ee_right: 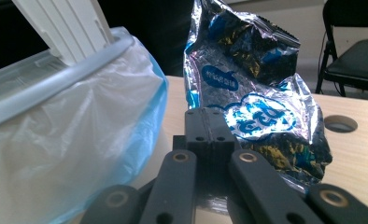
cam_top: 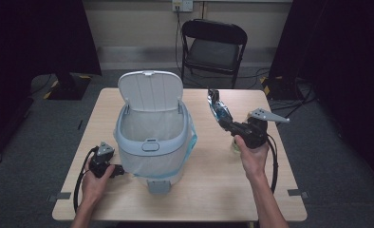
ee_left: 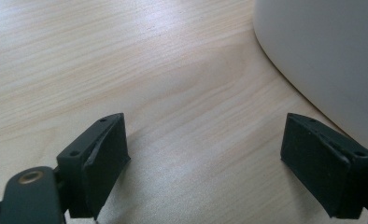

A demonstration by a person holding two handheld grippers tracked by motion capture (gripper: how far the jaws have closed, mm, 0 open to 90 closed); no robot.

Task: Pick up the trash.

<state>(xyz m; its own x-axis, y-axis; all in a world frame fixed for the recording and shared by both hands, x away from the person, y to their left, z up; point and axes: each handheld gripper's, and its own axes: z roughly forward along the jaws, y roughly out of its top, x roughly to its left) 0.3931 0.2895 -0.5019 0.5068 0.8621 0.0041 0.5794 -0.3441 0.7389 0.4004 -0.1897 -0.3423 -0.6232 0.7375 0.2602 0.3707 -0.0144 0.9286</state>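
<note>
— Right gripper (cam_top: 224,122): how does it stand?
— Clenched on a crinkled foil snack bag (cam_top: 218,107), jaws pinching its lower part, the bag lifted clear of the counter (cam_top: 209,190) and standing up from the jaws.
— Where is the bag against the bin?
— Just right of the white pedal bin (cam_top: 149,142), near the rim with its pale liner (ee_right: 79,140), not touching. The bin's lid (cam_top: 149,90) stands open at the back.
— And the left gripper (cam_top: 120,170)?
— Released, jaws spread wide over bare wood, nothing between them, low beside the bin's left wall.
— Room to move?
— Open counter lies right of the bag up to the far-right edge, and along the near edge.
</note>
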